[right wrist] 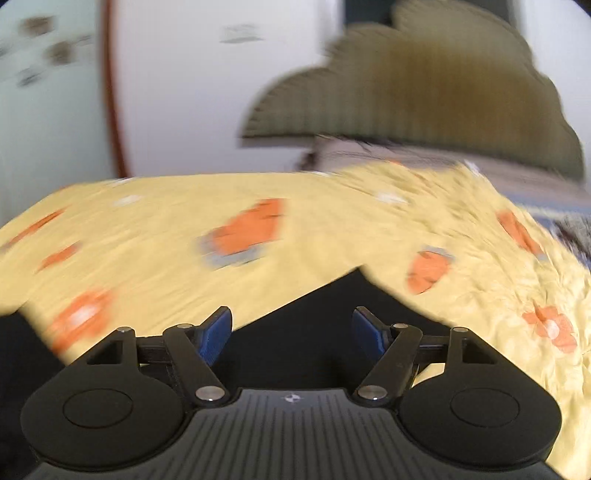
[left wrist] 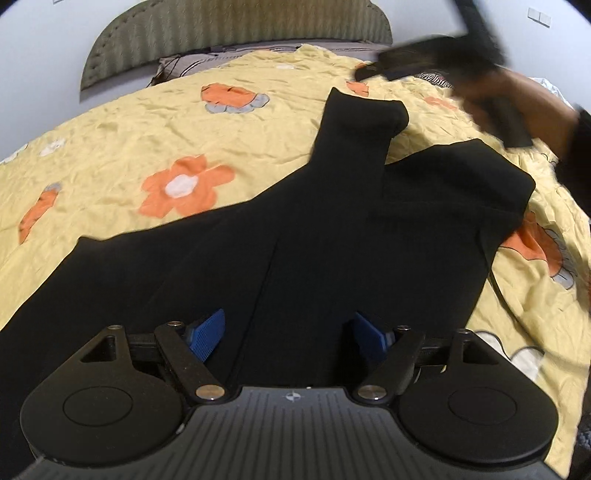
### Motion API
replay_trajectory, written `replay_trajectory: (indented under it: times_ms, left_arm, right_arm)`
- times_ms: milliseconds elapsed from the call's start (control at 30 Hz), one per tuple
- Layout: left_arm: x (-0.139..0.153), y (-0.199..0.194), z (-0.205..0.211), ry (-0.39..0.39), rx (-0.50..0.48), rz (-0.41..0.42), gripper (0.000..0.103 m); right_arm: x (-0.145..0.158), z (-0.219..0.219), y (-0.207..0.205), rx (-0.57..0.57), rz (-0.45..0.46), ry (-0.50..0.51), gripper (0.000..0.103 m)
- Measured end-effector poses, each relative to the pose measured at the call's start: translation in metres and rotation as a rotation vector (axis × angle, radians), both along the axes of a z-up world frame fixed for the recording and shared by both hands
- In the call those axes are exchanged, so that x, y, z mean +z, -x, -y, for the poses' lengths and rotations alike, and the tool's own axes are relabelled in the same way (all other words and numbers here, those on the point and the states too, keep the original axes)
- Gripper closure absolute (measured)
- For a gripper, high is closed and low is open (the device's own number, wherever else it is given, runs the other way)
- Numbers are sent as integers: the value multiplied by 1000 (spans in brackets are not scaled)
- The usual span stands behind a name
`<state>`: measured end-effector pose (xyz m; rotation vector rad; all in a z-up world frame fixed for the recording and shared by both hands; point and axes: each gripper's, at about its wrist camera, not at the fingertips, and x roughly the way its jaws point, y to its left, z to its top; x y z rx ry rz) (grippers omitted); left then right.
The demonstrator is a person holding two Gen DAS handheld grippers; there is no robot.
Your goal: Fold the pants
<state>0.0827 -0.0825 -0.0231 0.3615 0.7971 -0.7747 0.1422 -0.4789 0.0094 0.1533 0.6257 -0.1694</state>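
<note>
Black pants (left wrist: 295,221) lie spread on the yellow flowered bedspread (left wrist: 147,140). One leg end reaches far up the bed and the other lies doubled over at the right. My left gripper (left wrist: 288,332) hovers over the near part of the pants, its blue pads wide apart and open, with no cloth pinched. In the left wrist view a hand (left wrist: 517,96) holds the right gripper at the top right, blurred. My right gripper (right wrist: 291,332) is open in its own blurred view. A corner of the black pants (right wrist: 325,306) shows beyond its pads, and nothing is gripped.
A ribbed olive headboard (left wrist: 240,33) and a patterned pillow (left wrist: 184,62) stand at the far end of the bed, against a pale wall. The bedspread (right wrist: 147,221) stretches left of the pants. A dark sleeve (left wrist: 580,147) enters from the right.
</note>
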Motion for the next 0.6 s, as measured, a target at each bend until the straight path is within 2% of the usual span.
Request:
replay_trajectory:
  times_ms: [67,133,167,233,267,300,333,367,433,533,600]
  left_arm:
    - [-1,1,2,26,-6,6,30]
    - [0,-1,6,47,-13,1,42]
    - [0,-2,7,52,-13,4,43]
    - [1,-4,8,61,-18,14,57]
    - [0,-6,10,63,-17,15,60]
    - [1,-7,10,69,-17,12,68]
    - [1,-7,10,77,-18,6,79]
    - [2,-7,9,86,-22,-2,82]
    - [2,-8,9,99,-32,-14,94]
    - [3,-2,12,108,-36,16,99]
    - [7,10,13,103,-50,79,99]
  right_arm:
    - [-8,17,-32,-42,-40,-27,31]
    - [-20,28,-62,-74,-93,-56,32]
    - [-24,32,-74,-87,-116,-56,32]
    - [-37,41,-98,-106,-174,-43,32]
    - [-45,42,-107,-118,-215,-29,36]
    - [-52,40,-112,-124,-238,-14,46]
    - [-56,41,-113,-124,-250,-1,78]
    - [-55,42,-110,-123,-242,-2,92]
    - [-46,43,-95,-118,-201,-7,97]
    - [-21,48,-59,-136,-81,-29,98]
    - [-2,55,-26,-164,20,-76,98]
